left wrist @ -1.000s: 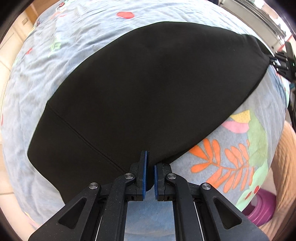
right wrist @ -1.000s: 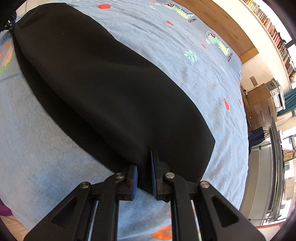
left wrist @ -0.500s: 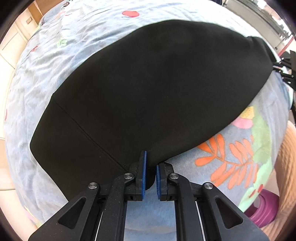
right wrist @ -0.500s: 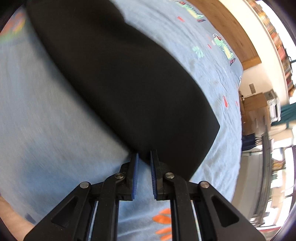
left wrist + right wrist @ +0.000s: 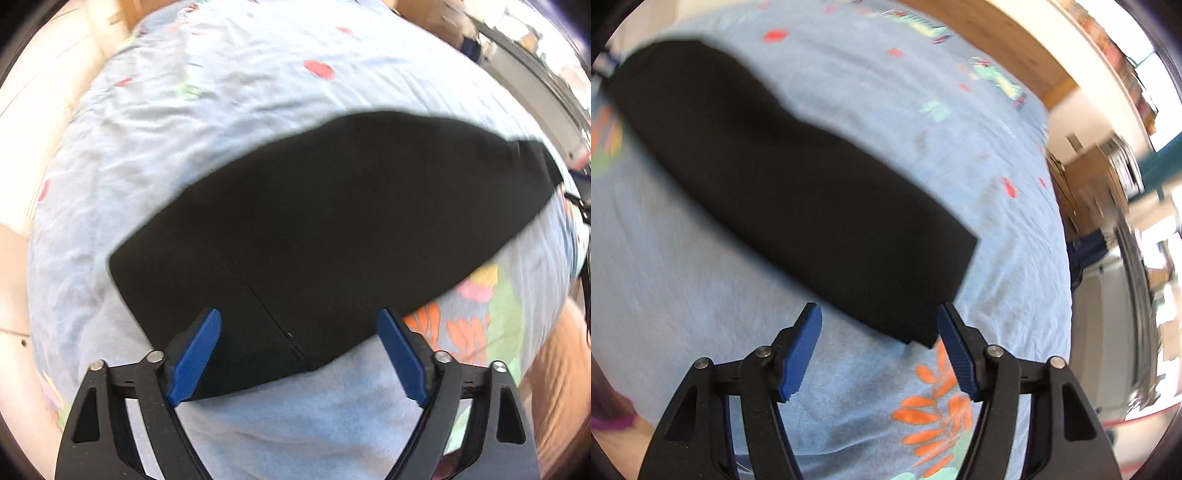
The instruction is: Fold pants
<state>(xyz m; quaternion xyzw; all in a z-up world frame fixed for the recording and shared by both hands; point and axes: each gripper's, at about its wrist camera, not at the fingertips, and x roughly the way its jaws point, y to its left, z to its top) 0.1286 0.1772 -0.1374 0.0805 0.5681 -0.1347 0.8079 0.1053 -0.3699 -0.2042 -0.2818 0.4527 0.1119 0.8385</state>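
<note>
Across the light blue bedspread (image 5: pixel 258 110) lie the black pants (image 5: pixel 332 229), folded into one long flat band with a seam running toward the near edge. At the pants' left end, the left gripper (image 5: pixel 299 354) hangs just above the near edge with its blue pads (image 5: pixel 195 358) spread wide; its jaws have just been opening, and the cloth they pinched a second ago now rests free on the bedspread below them, touched by neither pad. Earlier that edge was clamped between the closed pads; now the pants look smaller and farther from the camera. Just right of the pants' near edge sits an orange leaf print (image 5: pixel 461 332).

At the pants' right end, the right gripper (image 5: pixel 879 347) likewise stands wide apart, its jaws having just been opening, and the squared corner of the pants (image 5: pixel 812 206) lies flat beyond the pads, released. Half a second ago that corner was still gripped. Past the pants, a wooden board (image 5: pixel 990 40) borders the bedspread (image 5: pixel 997 258).
</note>
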